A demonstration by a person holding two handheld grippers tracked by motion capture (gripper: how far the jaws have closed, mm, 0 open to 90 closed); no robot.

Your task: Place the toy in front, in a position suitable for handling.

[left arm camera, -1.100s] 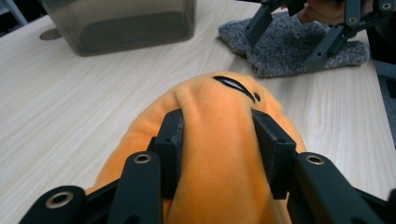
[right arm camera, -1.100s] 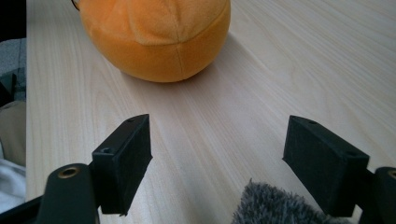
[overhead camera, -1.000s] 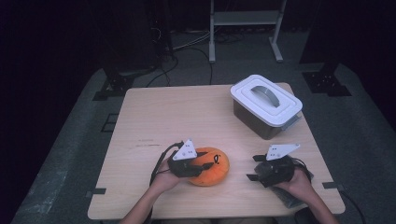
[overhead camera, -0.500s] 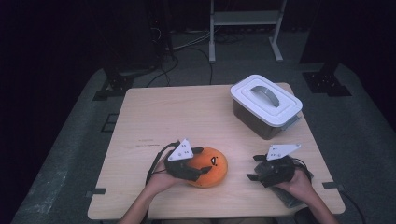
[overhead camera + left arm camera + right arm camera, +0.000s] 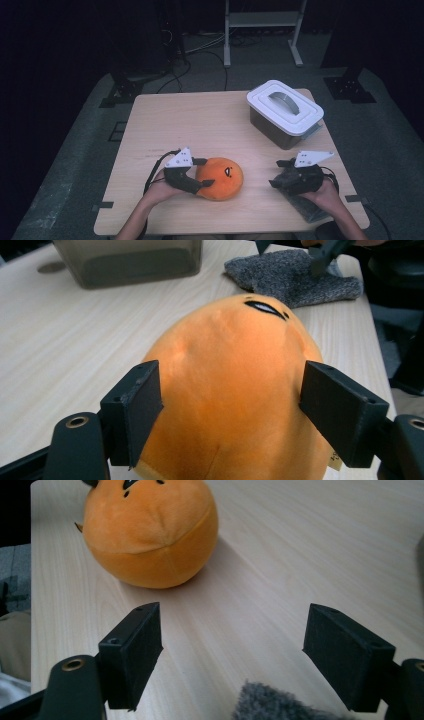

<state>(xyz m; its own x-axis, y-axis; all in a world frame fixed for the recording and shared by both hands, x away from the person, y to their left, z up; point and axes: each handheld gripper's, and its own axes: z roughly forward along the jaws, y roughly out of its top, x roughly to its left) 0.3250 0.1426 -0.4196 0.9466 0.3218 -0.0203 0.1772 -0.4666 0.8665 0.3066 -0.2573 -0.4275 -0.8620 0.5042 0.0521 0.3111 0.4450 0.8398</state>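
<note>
Now your left gripper [image 5: 230,405] stands wide, just opened, astride the round orange plush toy [image 5: 235,385]; right gripper [image 5: 240,650] gapes empty, farther off.

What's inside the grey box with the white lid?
The dark grey plastic box has its white lid with a curved handle on. The lid covers the top and the walls are murky, so its inside cannot be seen.
</note>
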